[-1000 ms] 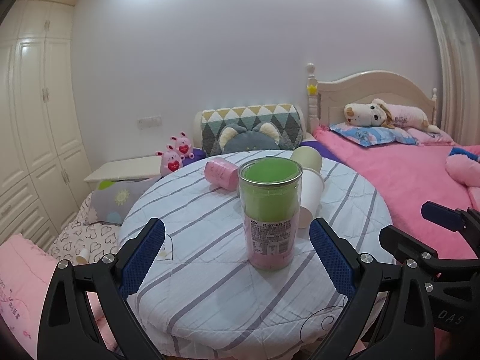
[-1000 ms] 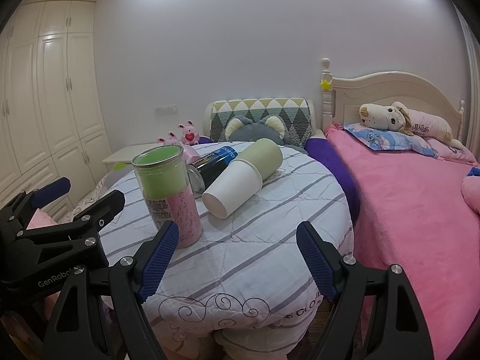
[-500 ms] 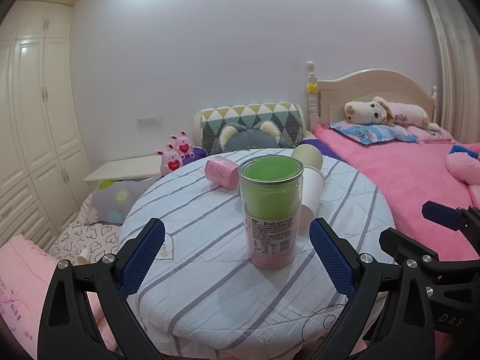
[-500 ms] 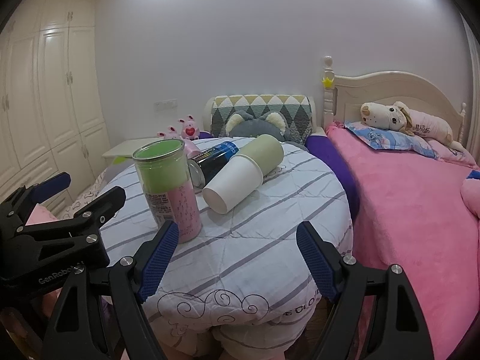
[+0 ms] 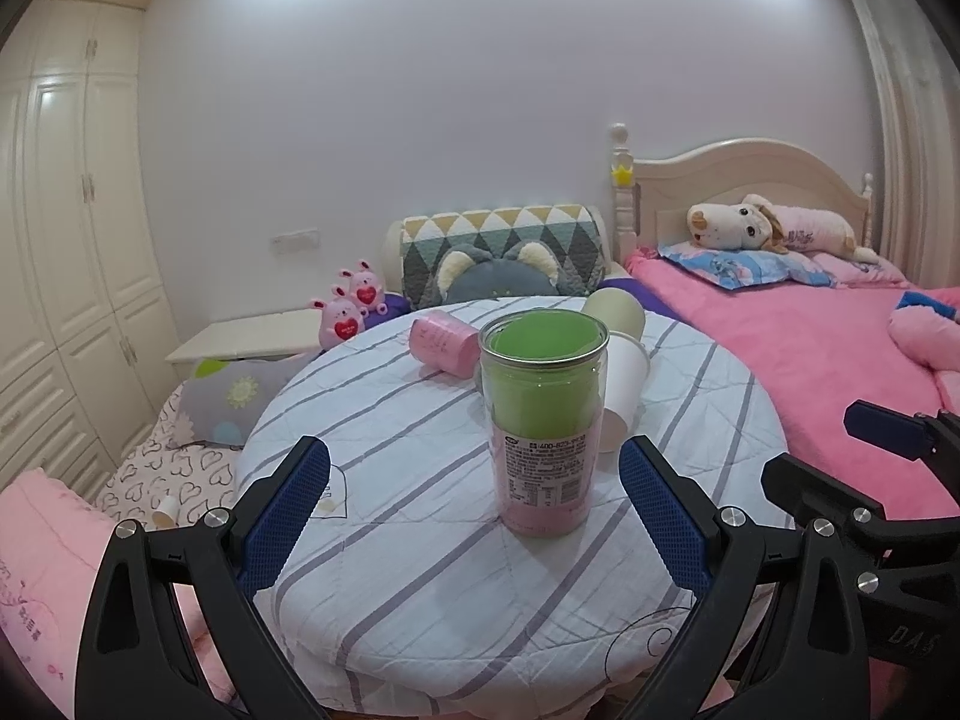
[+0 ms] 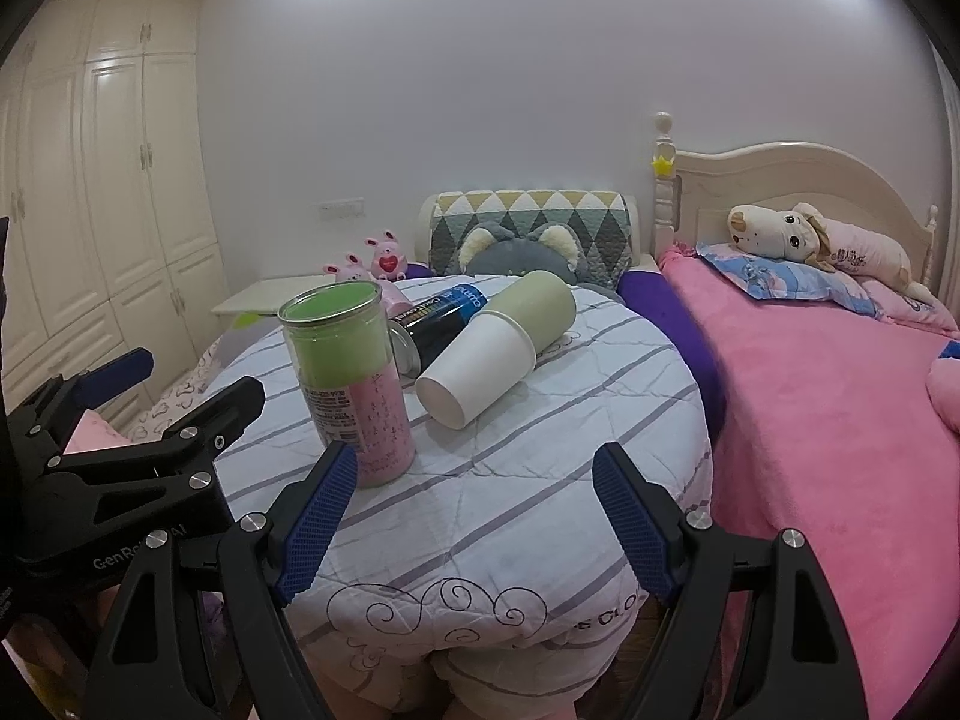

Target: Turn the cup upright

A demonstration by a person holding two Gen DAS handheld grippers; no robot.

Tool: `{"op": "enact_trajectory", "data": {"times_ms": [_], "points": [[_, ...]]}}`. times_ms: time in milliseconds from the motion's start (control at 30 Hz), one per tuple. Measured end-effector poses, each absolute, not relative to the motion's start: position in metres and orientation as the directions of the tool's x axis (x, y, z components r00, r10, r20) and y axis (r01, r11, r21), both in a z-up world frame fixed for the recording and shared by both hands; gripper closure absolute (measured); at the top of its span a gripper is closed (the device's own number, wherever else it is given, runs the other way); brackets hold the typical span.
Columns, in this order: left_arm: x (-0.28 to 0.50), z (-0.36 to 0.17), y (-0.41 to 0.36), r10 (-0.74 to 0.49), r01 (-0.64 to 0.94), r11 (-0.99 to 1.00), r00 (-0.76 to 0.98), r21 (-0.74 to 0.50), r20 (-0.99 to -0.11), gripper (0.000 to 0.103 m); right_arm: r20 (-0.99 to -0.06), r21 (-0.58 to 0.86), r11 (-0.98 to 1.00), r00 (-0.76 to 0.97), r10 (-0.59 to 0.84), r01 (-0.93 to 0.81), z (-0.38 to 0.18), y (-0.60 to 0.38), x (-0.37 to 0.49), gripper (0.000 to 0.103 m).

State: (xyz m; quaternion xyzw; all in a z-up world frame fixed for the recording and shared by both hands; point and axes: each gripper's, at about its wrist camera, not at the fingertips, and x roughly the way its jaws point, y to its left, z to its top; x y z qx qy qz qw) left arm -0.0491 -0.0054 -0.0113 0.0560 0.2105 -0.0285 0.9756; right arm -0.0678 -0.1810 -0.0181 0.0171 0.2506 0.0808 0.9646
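A white paper cup (image 6: 477, 369) lies on its side on the round table (image 6: 540, 468), its mouth toward me, with a pale green cup (image 6: 534, 306) lying behind it. In the left wrist view the white cup (image 5: 624, 378) is partly hidden behind a clear upright canister (image 5: 543, 420) with green and pink filling. My left gripper (image 5: 474, 516) is open, its jaws either side of the canister and short of it. My right gripper (image 6: 474, 522) is open and empty, in front of the white cup and apart from it.
A dark blue can (image 6: 441, 324) and a pink roll (image 5: 441, 342) lie on the table beyond the canister (image 6: 348, 384). A pink bed (image 6: 828, 396) is at the right, a wardrobe (image 6: 108, 192) at the left, a cushioned chair (image 6: 528, 237) behind the table.
Both views have shifted slightly, with the table objects sitting a little higher in frame. Both grippers stay open and nothing on the table has moved.
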Motion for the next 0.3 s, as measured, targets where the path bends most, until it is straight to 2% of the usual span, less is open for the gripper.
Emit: {"op": "enact_trajectory", "data": {"times_ms": [300], "points": [[-0.0507, -0.0119, -0.0024, -0.017, 0.064, 0.993, 0.913, 0.101, -0.409, 0.004, -0.487, 0.086, 0.988, 0.860, 0.153, -0.128, -0.0177, -0.1864, -0.0680, 0.021]]}}
